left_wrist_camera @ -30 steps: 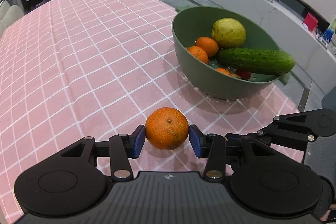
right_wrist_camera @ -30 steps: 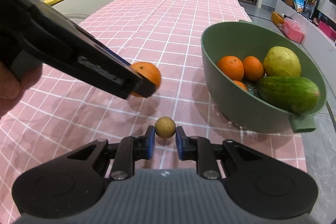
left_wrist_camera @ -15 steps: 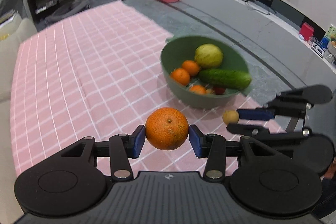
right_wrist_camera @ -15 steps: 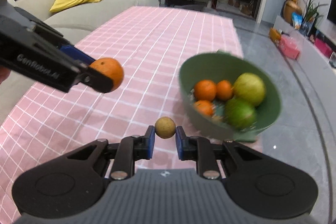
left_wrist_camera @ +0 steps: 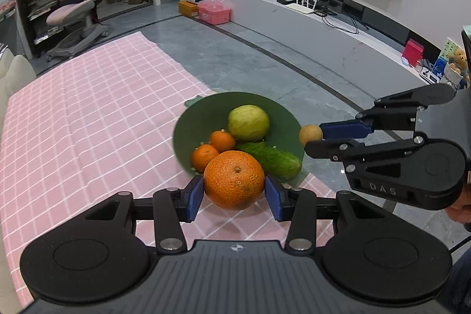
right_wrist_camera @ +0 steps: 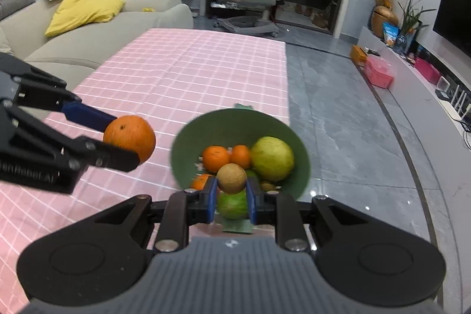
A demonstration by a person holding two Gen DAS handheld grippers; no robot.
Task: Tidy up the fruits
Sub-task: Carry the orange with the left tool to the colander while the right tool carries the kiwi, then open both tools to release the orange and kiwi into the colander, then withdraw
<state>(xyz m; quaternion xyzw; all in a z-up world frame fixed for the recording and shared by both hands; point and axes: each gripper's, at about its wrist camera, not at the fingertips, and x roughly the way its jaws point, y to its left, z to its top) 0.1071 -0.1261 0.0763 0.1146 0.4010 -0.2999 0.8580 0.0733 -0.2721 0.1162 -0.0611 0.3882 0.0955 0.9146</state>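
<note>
Both claws have risen off the pink checked tablecloth [left_wrist_camera: 88,119]. Left gripper [left_wrist_camera: 234,193] grasps the large orange [left_wrist_camera: 234,180]; right gripper [right_wrist_camera: 231,192] clenches a small brown round fruit [right_wrist_camera: 231,178], possibly a longan. Both hang near the green plastic bowl [right_wrist_camera: 188,137], ready for deposit.

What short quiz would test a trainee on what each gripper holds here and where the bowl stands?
1. True or false: the left gripper is shut on an orange.
2. What does the right gripper hold? A) a cucumber B) a small brown round fruit C) nothing
3. Fill in: the green bowl stands on the pink checked ____.

Key:
1. True; both blue pads press its sides, clear of the table.
2. B; the small brown fruit sits between the jaws, while the cucumber lies in the bowl.
3. Tablecloth.
</note>
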